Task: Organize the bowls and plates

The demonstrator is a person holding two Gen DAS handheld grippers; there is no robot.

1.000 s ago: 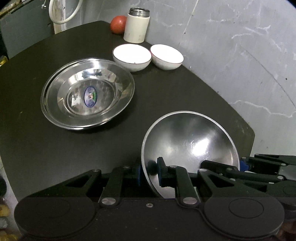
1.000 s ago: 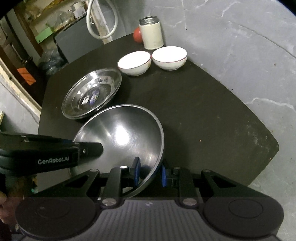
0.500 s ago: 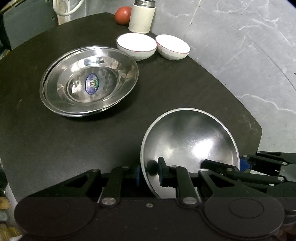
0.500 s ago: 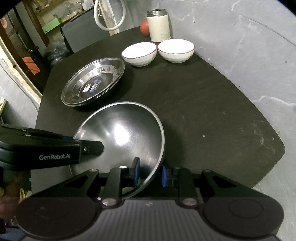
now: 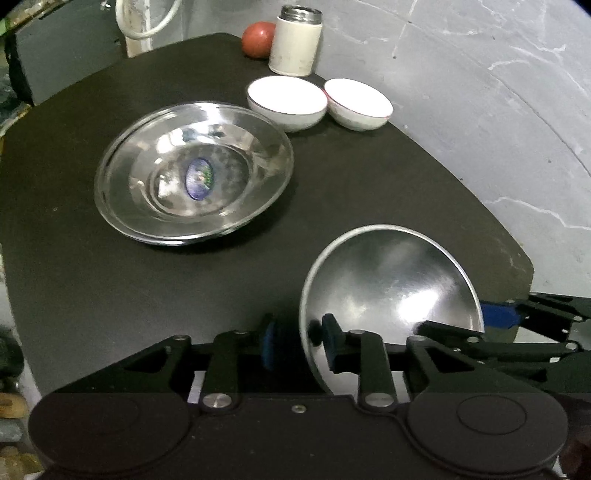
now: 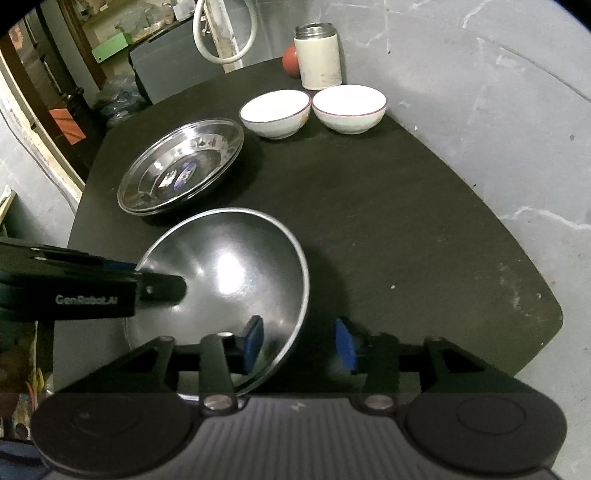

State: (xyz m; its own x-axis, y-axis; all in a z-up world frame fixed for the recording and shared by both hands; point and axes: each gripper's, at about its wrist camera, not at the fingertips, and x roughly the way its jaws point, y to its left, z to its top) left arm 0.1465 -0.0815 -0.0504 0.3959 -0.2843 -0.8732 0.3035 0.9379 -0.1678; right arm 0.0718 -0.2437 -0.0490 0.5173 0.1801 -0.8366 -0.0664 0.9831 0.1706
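Note:
A round steel bowl (image 5: 391, 288) (image 6: 229, 266) hangs tilted over the near part of the black table (image 5: 369, 177). My left gripper (image 5: 300, 343) is shut on its rim, one pad inside and one outside. My right gripper (image 6: 301, 347) is open, its blue pads standing apart on either side of the opposite rim without touching it. Further back lies a wide steel plate (image 5: 195, 177) (image 6: 181, 173) with a blue sticker in its middle. Behind it, two white bowls (image 5: 286, 98) (image 5: 358, 103) stand side by side.
A cream flask (image 5: 295, 40) and a red fruit (image 5: 258, 35) stand at the table's far edge by the grey wall. The table's right edge (image 6: 546, 306) is near my right gripper. Clutter and a white hose are beyond the far left.
My right gripper has opened and let go of the steel bowl's rim. The left gripper keeps hold, and both views have shifted slightly forward over the table.

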